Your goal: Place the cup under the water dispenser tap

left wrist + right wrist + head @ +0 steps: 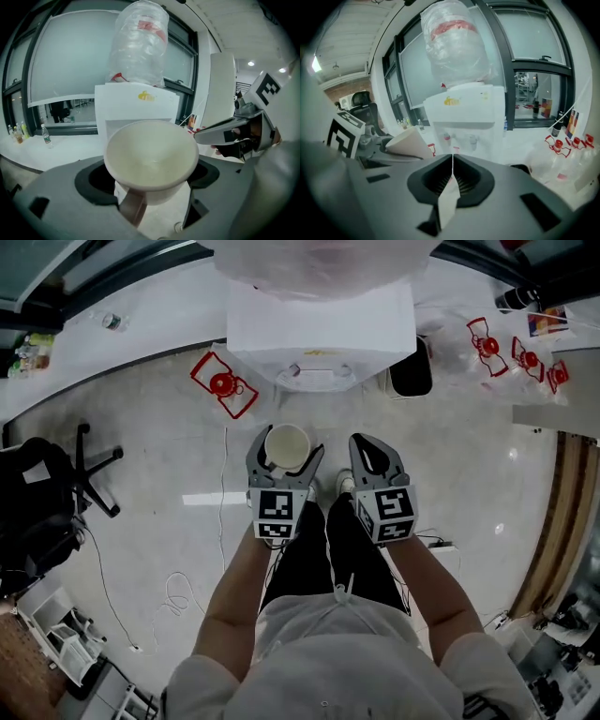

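A cream paper cup (287,447) sits upright between the jaws of my left gripper (284,463), which is shut on it; its empty inside (151,155) fills the left gripper view. The white water dispenser (321,326) stands ahead, a plastic-wrapped bottle (139,43) on top; its taps (461,139) show in the right gripper view above a recess. The cup is short of the dispenser, apart from it. My right gripper (373,461) hangs beside the left one, jaws shut with nothing between them. The cup (409,140) shows at the left of the right gripper view.
Red-capped bottle carriers lie on the floor left (224,383) and right (521,355) of the dispenser. A black bin (411,373) stands by its right side. A black office chair (49,499) is at far left. White cables (178,589) trail over the grey floor.
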Available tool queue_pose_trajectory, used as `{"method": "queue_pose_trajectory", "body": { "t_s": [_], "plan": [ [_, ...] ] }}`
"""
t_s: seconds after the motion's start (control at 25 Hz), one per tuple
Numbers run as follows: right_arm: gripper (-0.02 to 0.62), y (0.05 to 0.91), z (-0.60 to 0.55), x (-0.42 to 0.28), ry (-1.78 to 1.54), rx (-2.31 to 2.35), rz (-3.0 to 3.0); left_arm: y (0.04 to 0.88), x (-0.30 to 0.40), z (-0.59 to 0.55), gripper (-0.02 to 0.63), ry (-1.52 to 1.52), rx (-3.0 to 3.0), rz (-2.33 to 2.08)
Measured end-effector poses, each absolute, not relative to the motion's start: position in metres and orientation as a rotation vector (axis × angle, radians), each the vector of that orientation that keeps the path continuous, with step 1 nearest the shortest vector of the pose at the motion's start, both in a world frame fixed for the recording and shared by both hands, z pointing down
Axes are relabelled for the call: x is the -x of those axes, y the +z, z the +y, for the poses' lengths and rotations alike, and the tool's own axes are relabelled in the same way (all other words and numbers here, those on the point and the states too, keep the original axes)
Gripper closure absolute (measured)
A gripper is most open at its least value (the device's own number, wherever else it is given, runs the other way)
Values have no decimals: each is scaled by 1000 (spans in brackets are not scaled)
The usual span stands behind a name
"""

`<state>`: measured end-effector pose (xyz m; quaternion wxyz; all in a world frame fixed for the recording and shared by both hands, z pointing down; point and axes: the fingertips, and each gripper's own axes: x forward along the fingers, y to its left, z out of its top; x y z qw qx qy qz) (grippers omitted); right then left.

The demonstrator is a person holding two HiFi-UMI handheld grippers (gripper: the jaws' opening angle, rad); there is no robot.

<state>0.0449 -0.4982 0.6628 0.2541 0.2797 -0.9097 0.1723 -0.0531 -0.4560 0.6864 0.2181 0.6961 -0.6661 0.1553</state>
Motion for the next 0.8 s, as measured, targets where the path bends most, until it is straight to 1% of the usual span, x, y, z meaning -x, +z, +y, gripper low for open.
{"method": "queue_pose_trajectory", "body": {
  "t_s": [0.36,0.48,0.8],
  "plan": [
    [566,731,-524,-20,339,-645,-2546,793,81,-505,160,435,-1836,-1936],
    [566,757,-530,-17,342,-635,-2549,827,94,-520,160,420,-1788,-1955],
    [566,812,-552,-18,362,-643,-2528,875,113,-559,160,434,-1766,-1996]
  ]
}}
